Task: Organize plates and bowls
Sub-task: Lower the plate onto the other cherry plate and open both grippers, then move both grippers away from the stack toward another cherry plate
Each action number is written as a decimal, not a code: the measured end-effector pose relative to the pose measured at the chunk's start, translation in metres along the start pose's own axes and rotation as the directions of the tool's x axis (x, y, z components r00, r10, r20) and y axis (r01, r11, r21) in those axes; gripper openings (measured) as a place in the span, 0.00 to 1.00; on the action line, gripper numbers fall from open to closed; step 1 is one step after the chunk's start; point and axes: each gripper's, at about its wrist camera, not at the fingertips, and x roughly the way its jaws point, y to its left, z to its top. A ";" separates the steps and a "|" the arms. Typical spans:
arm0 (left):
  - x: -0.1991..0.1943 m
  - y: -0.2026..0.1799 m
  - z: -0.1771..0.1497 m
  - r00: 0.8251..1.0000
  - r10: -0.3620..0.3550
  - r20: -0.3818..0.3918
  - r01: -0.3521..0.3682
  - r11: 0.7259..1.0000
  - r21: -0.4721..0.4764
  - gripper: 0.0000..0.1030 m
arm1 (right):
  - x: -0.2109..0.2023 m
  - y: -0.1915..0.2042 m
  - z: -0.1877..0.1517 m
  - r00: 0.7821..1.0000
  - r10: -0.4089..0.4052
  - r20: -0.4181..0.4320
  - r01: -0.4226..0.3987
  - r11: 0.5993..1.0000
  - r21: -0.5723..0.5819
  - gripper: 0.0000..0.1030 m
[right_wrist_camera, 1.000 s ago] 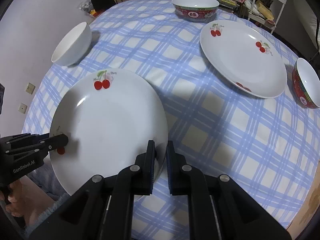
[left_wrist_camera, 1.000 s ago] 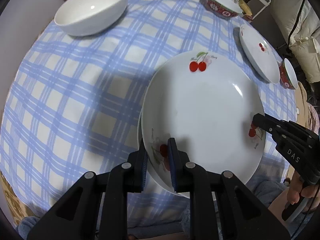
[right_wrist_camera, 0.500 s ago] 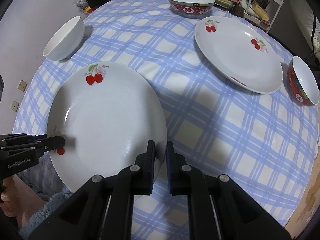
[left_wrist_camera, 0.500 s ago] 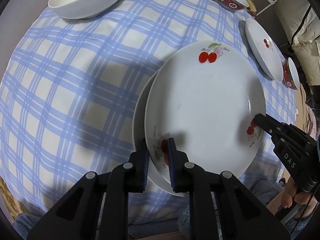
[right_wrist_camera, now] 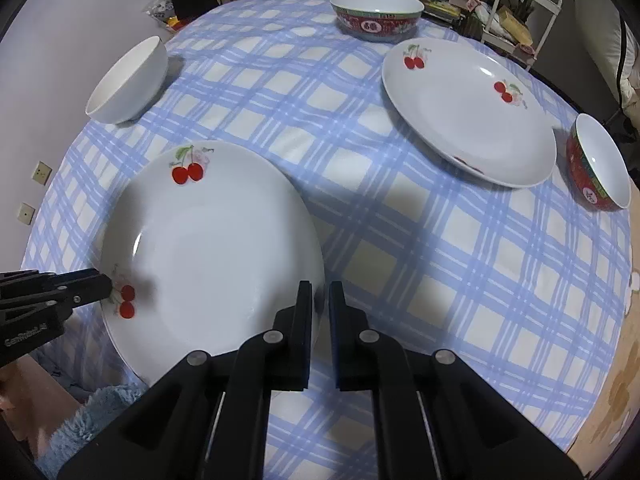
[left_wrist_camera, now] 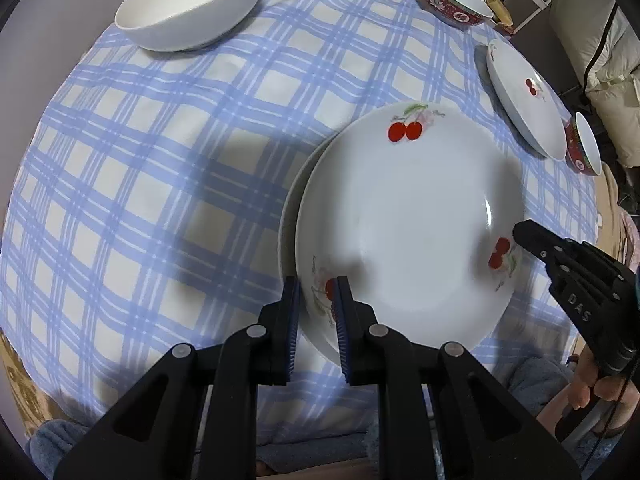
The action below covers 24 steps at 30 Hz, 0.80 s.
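Observation:
A white plate with red cherries [left_wrist_camera: 408,220] is held low over the blue checked tablecloth [left_wrist_camera: 160,184]. My left gripper [left_wrist_camera: 318,284] is shut on its near rim. My right gripper [right_wrist_camera: 321,286] is shut on the opposite rim, and it shows in the left wrist view as black fingers [left_wrist_camera: 536,240]. The left gripper [right_wrist_camera: 106,284] pinches the plate [right_wrist_camera: 212,240] by a cherry print. The grey rim of a second plate [left_wrist_camera: 289,208] shows from under the held one on its left side. The rest of that plate is hidden.
A plain white bowl [left_wrist_camera: 188,4] stands at the far left. A red patterned bowl [right_wrist_camera: 376,16] is at the back, another cherry plate [right_wrist_camera: 468,112] at the right, and a small red bowl [right_wrist_camera: 600,164] by the right edge. A white rack [right_wrist_camera: 528,4] stands behind the table.
Both grippers keep their hold on the cherry plate. It has shifted slightly, so more of the lower plate's rim shows on the left.

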 end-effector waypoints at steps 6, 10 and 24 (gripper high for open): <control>-0.010 0.001 -0.002 0.998 0.047 0.042 -0.047 0.999 0.005 0.17 | 0.006 -0.003 -0.002 0.999 0.045 -0.020 -0.045 0.998 0.033 0.09; -0.012 0.002 -0.003 0.998 0.039 0.048 -0.039 0.999 0.003 0.17 | 0.007 0.000 -0.003 0.999 0.037 -0.011 -0.037 0.999 0.028 0.09; -0.035 -0.014 0.008 0.982 0.106 0.154 -0.117 0.991 0.064 0.18 | -0.019 -0.020 0.004 0.997 0.006 0.074 -0.012 0.997 0.081 0.10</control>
